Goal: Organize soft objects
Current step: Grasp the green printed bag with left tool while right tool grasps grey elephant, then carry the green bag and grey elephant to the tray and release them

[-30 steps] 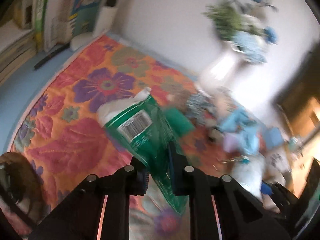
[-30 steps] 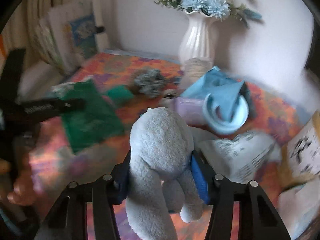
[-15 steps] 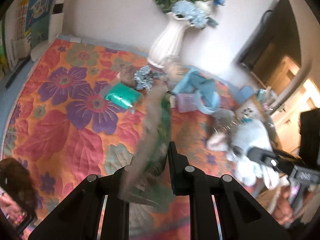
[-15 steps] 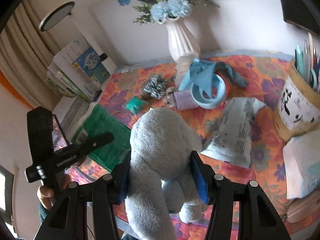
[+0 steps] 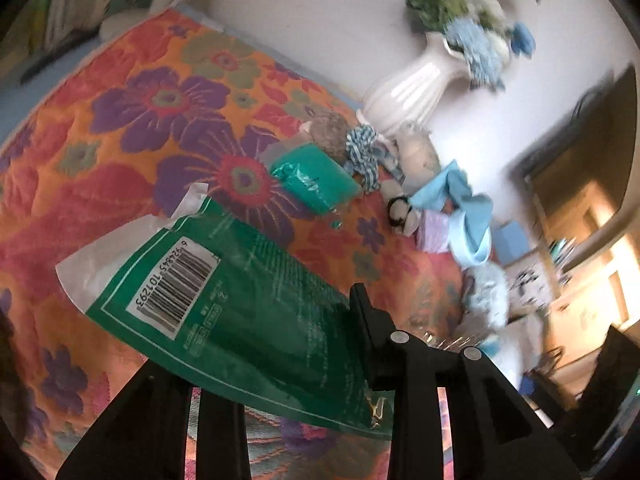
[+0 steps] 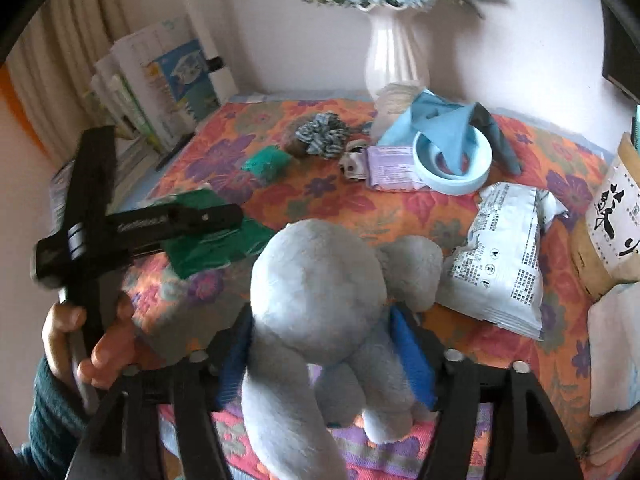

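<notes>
The left gripper (image 5: 320, 360) pinched the green packet (image 5: 224, 304) over the table's (image 5: 100, 152) left, the right gripper (image 6: 324, 360) clamping the plush toy (image 6: 320, 300).

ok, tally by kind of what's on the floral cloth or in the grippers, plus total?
Plush toys: 1, grey plush in right gripper
Packets: 4, green pouch in left gripper, teal, lilac, white
Scrunchies: 1
Cloths: 1, blue
Bowls: 1
Vases: 1
Total: 9
</notes>
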